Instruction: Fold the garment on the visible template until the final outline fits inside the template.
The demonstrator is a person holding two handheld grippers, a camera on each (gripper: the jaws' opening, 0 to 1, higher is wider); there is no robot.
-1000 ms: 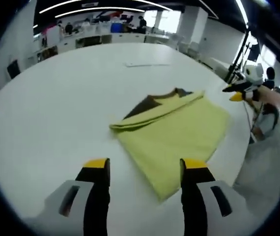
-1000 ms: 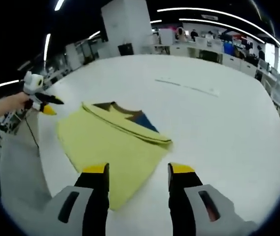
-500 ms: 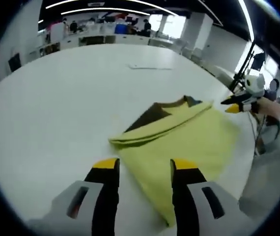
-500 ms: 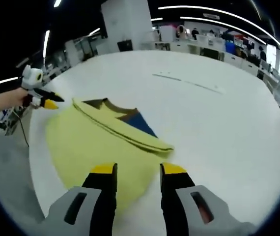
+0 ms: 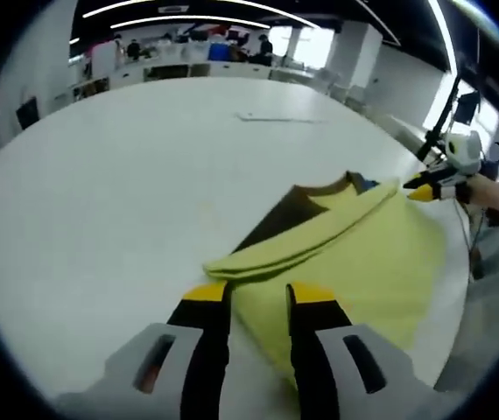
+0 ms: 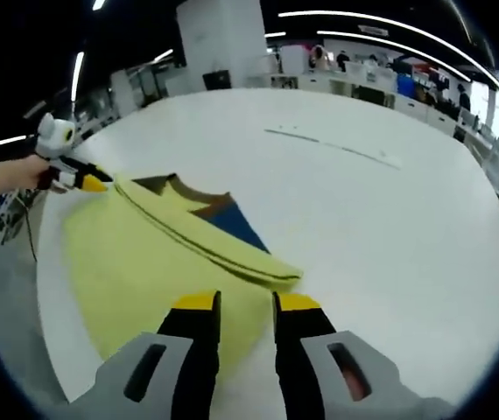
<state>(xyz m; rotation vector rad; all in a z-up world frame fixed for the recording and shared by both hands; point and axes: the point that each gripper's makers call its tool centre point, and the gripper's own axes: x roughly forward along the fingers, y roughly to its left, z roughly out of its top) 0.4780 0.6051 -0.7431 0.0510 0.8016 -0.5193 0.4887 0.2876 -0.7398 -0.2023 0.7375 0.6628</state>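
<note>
Over the last second both claws narrowed — the left claw [image 5: 259, 291] and right claw [image 6: 246, 301] each closed at an opposite corner of the yellow garment [image 5: 354, 262], folded on the white bench [image 5: 101, 192]; whether cloth was actually pinched I cannot tell. Another fold seemed imminent.
</note>
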